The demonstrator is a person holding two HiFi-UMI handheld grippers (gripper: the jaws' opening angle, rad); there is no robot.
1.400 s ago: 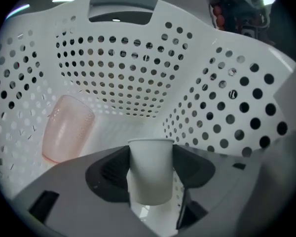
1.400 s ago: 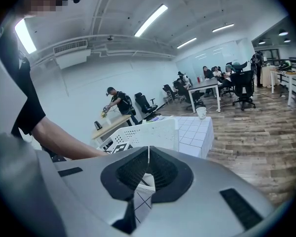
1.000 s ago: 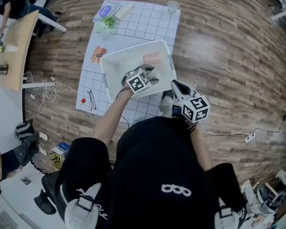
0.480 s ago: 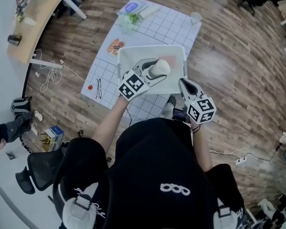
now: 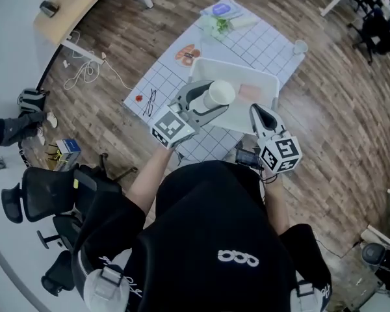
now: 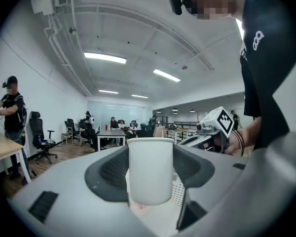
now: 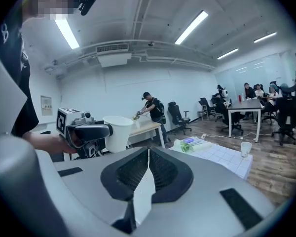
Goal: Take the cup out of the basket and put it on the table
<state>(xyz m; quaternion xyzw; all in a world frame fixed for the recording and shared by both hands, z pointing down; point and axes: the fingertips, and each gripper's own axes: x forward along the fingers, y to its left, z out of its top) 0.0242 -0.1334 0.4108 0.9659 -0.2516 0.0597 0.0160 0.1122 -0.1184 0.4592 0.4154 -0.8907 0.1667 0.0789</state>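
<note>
Left gripper point(image 5: 210, 101): jaws pinch the white cup point(image 6: 150, 169), one dark pad on each side of its wall. The cup stands upright between them, its rim above the jaw tips and its base below them. Its wall is plain, with no print or label.

In the head view the cup sits at the far end of these jaws, over the left part of the white basket point(image 5: 237, 69) and off the desk point(image 5: 266, 44). A pink item point(image 5: 251, 91) lies in the basket, to the right of the jaws.

Right gripper point(image 7: 148, 153): jaws pressed together, nothing between them. Seen from it, the cup is to the left of and beyond these jaws, up in the air in the other gripper.

Each gripper's cube shows black-and-white square markers, no words. A blue-labelled packet point(image 5: 221, 8) lies at the desk's far end, print too small to read. A small clear cup point(image 5: 300, 45) stands at the desk's right corner, well beyond both jaws. A white looped logo point(image 5: 237, 257) marks the person's black top, not readable as letters.
</note>
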